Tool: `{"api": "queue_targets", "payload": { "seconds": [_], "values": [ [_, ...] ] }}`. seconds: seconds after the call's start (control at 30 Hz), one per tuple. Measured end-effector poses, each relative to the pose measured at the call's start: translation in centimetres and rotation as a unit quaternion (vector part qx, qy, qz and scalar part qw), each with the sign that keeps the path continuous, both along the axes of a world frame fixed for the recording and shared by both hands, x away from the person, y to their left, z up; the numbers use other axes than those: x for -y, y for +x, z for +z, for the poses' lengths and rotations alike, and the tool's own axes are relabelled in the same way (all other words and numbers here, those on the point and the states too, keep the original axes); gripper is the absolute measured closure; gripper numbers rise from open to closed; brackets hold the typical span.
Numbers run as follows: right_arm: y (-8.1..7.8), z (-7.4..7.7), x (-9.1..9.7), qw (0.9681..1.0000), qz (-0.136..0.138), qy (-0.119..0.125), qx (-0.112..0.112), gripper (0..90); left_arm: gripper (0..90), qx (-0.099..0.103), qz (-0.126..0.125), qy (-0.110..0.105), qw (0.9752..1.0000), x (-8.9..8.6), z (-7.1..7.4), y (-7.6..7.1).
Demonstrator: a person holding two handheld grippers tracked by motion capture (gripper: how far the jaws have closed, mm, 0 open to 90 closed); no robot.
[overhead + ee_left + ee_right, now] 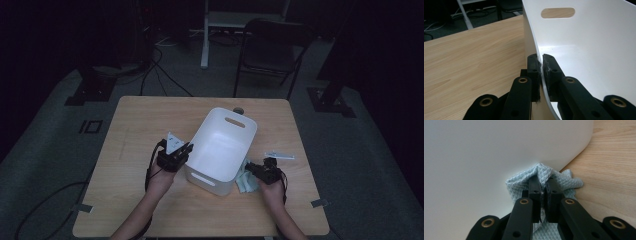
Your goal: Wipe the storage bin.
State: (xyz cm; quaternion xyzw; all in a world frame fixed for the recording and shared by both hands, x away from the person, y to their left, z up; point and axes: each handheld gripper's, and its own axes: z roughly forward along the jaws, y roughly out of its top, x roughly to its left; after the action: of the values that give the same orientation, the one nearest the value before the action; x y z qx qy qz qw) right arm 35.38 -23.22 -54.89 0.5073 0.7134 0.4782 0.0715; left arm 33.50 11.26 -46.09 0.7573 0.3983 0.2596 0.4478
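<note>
High view shows us a wooden desk (150, 120) with a white bin (220, 145) standing on it between our two hands. Our left tool (187, 148) sits at the bin's left wall, and in the left gripper view (541, 65) we see its two black jaws pressed together on the thin white rim (534, 45), one jaw outside the wall and one inside. Ahead of this tool, the far wall of the bin has an oval handle slot (558, 12).

Our right tool (250, 166) is low at the right side of the bin. In the right gripper view (543, 185) its jaws are clamped on a light blue cloth (524, 183) with a small diamond pattern. The cloth is bunched around the jaw tips and touches the bin's outer wall (486, 150) just ahead of the tool, with bare desk at the tool's right.
</note>
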Motion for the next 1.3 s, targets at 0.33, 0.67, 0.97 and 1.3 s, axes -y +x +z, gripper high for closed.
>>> {"api": "queue_targets", "payload": {
  "seconds": [0.33,0.67,0.97,1.3],
  "values": [
    [-4.2,5.1,0.0,0.9919,0.052,0.069,0.094,85.2,85.3,0.000,0.015,0.001,0.9999,0.3,0.0,-0.1],
    [-4.7,5.2,-0.8,0.9905,0.063,0.054,0.110,85.3,85.1,-0.005,-0.003,-0.004,1.0000,0.1,0.0,0.0],
    [-2.9,1.5,-0.4,0.9969,0.044,0.032,0.057,85.3,84.7,-0.008,-0.001,-0.005,1.0000,0.1,0.0,-0.1],
    [-1.3,-1.0,-0.6,0.9994,0.035,-0.006,0.002,85.3,83.5,-0.008,0.005,-0.009,0.9999,0.0,0.0,-0.1]
  ]
}}
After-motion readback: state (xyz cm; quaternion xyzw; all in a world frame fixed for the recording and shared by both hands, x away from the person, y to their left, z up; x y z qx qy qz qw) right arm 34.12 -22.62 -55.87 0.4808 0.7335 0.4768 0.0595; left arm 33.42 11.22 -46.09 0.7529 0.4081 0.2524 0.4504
